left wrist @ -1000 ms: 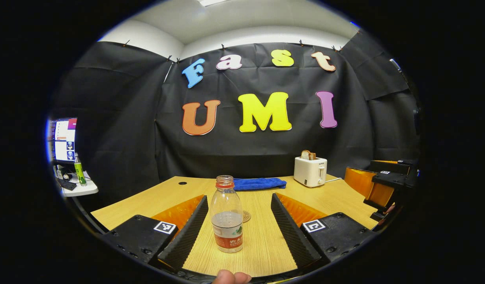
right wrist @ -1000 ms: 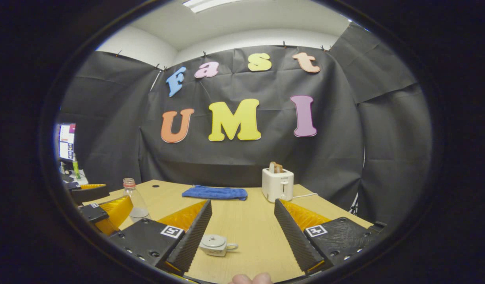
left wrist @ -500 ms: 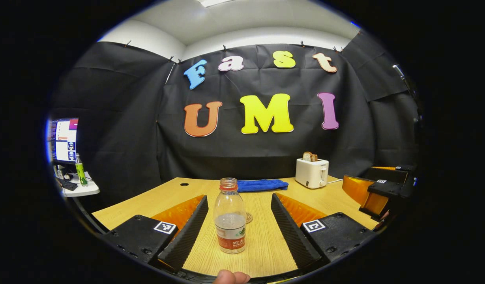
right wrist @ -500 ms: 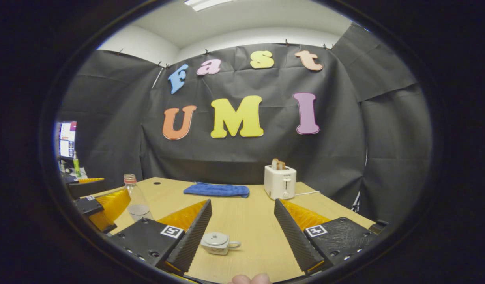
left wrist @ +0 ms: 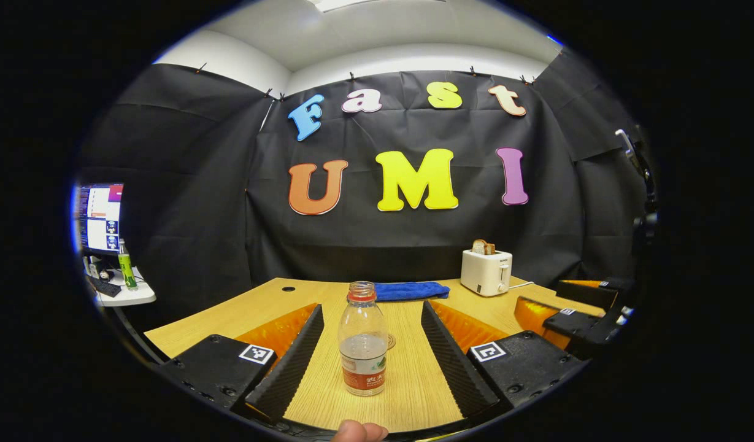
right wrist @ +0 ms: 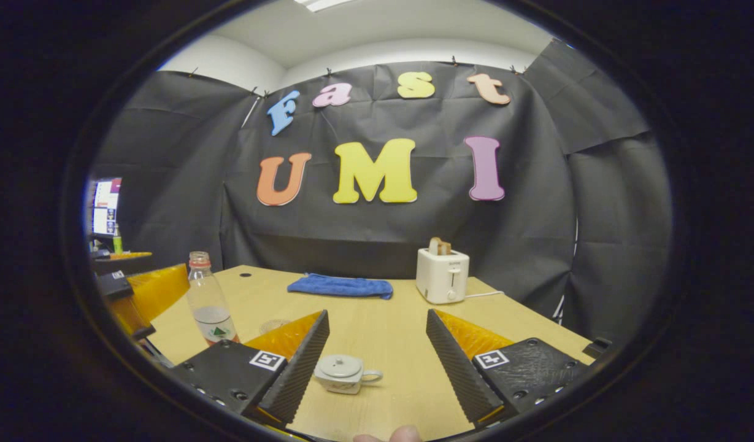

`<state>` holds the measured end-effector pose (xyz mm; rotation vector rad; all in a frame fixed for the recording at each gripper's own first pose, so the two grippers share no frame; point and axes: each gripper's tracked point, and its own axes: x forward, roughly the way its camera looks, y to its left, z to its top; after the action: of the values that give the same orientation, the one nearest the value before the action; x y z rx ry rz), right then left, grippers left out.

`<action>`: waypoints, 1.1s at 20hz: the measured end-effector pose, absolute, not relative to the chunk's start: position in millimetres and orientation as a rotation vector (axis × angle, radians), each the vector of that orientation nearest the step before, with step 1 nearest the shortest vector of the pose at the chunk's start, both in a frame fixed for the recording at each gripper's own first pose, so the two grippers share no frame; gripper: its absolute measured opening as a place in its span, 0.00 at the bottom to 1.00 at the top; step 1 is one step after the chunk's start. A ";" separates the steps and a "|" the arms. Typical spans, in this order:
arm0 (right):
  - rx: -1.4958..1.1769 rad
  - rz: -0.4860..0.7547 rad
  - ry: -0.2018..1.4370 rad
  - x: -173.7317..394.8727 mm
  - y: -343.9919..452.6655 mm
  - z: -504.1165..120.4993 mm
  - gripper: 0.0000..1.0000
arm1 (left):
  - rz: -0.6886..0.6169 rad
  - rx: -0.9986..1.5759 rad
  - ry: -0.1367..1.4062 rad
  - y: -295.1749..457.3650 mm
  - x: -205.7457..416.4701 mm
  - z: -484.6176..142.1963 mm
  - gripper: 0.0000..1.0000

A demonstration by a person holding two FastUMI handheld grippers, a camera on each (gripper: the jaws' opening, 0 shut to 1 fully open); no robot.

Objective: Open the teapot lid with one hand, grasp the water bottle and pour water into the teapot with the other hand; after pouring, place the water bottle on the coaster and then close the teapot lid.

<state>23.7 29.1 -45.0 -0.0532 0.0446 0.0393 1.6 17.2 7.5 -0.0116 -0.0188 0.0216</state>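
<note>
In the left gripper view, the left gripper (left wrist: 372, 344) has its fingers spread wide, and the bottle (left wrist: 364, 338) stands upright between them on the table (left wrist: 254, 310), touching neither; the coaster (left wrist: 391, 341) lies just behind it. In the right gripper view, the right gripper (right wrist: 377, 353) is likewise spread, the lidded teapot (right wrist: 345, 374) at 7 o'clock between its fingers, the bottle (right wrist: 209, 301) at 9 o'clock.

The wooden table (right wrist: 389, 344) carries a water bottle (left wrist: 364, 339), teapot (right wrist: 343, 373), coaster (right wrist: 272, 325), blue towel (right wrist: 341, 286) and toaster (right wrist: 442, 277).
</note>
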 end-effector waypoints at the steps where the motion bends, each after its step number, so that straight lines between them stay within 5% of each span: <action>1: -0.059 0.042 0.057 28.2 31.2 -52.7 0.94 | 0.023 -0.014 -0.021 19.4 1.5 8.7 1.00; 14: -0.098 0.104 0.167 75.3 57.5 -117.5 0.95 | 0.041 -0.034 -0.030 34.1 0.8 13.9 1.00; 20: -0.118 0.120 0.201 83.3 61.9 -126.0 0.48 | 0.046 -0.033 -0.028 38.4 1.8 13.3 1.00; 22: -0.111 0.136 0.207 80.8 66.3 -128.5 0.22 | 0.043 -0.035 -0.026 36.8 1.2 12.4 1.00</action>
<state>80.8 66.3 -128.5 -0.1106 0.2070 0.1360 1.2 36.8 12.4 -0.0354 -0.0257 0.0427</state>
